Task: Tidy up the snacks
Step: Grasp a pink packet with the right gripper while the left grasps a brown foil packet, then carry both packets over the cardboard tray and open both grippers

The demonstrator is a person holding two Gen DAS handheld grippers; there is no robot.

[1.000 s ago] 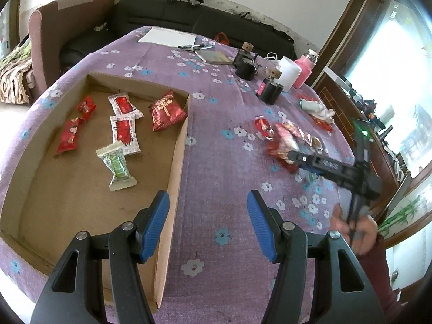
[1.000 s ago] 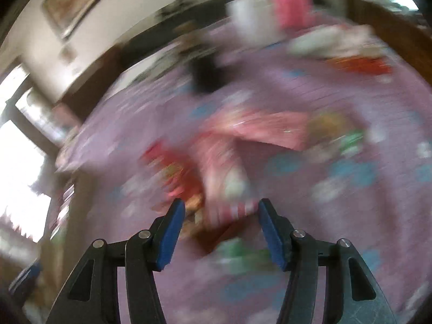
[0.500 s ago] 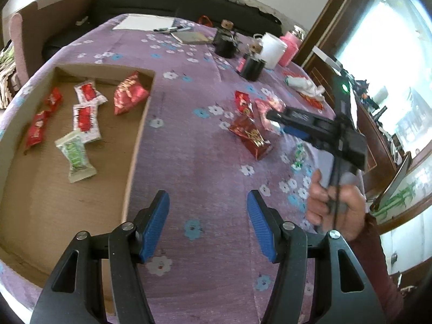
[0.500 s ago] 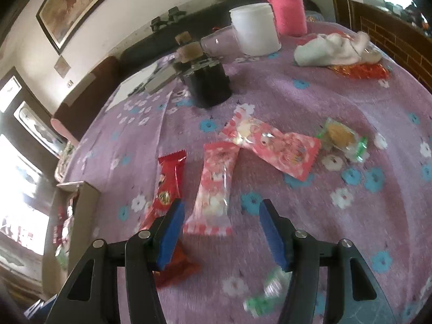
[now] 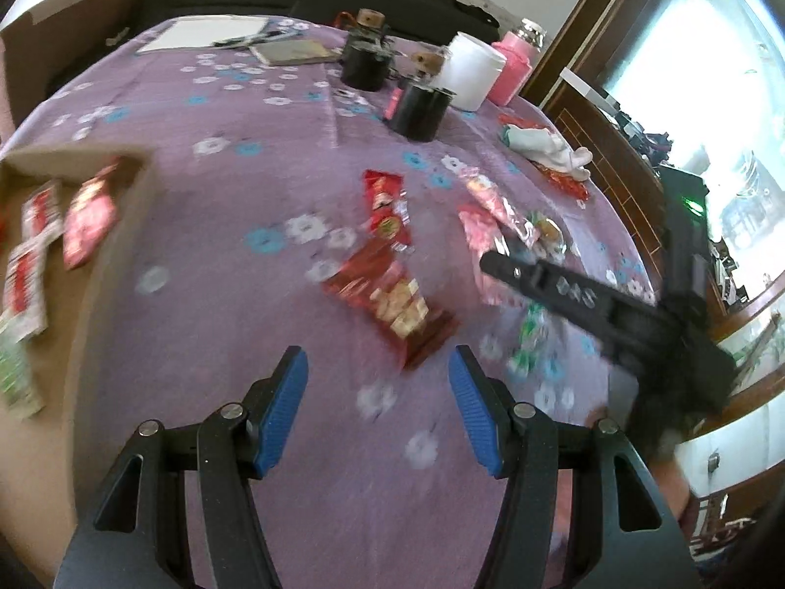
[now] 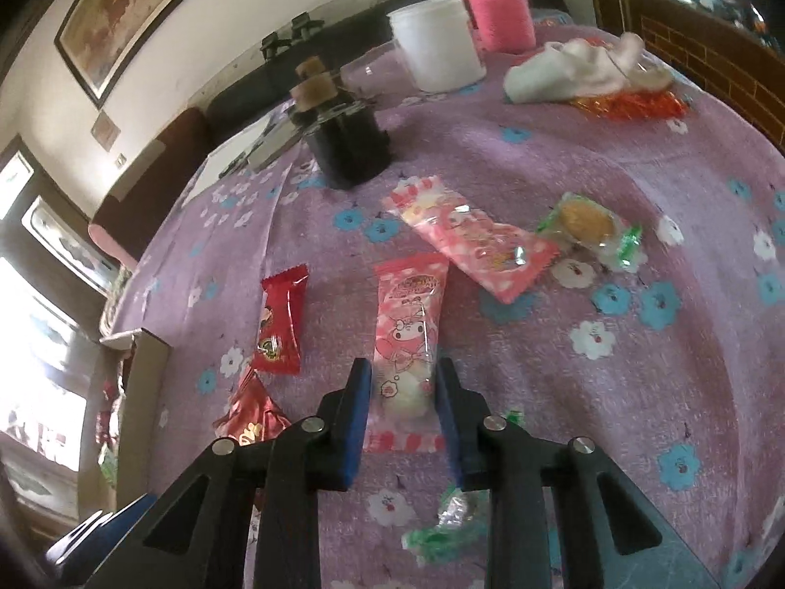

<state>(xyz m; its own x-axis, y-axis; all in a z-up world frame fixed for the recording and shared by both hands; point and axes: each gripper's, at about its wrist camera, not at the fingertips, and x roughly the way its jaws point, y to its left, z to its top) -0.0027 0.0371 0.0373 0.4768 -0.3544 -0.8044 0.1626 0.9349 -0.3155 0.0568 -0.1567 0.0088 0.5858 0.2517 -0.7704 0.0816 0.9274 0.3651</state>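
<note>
Table [image 6: 564, 157] w/ purple floral cloth, cardboard box [image 5: 29, 157] at its left end. Right claw [image 6: 400, 392] narrowed round the lower end of the pink pack [image 6: 409, 324]; blue pads sit at both side edges, pack flat on cloth, not lifted. Contact looks made but can't be sure it's fully pinched. Left claw [image 5: 378, 407] wide, holding nothing, hovering above cloth just short of the big red pack [image 5: 392, 302].

Step in hand, prob: right grabs pink pack to carry to box. To do well: squeeze firmly on the bulged filling, not just the crimped seam, since film is slick and may slide out. Lift straight up before swinging left so it doesn't drag the small red pack [image 6: 279, 324] beside it. Left should stay clear of right's path or take the big red pack on its own.

Counts, loose on cloth, right view: 2 pink packs (the held one + a wider pink pack [image 6: 471, 238] further off), 2 red (small one + crumpled red [image 6: 250, 422] near the claw base), 1 clear-green cookie [image 6: 588, 226], 1 green candy [image 6: 446, 520] under the claw. So 6 loose. In box, left view is blurred: approx 3 red/white packs, 1 green; more may be cut off. Black jars [image 5: 417, 108]: 2. White tub [image 6: 436, 44]: 1.
</note>
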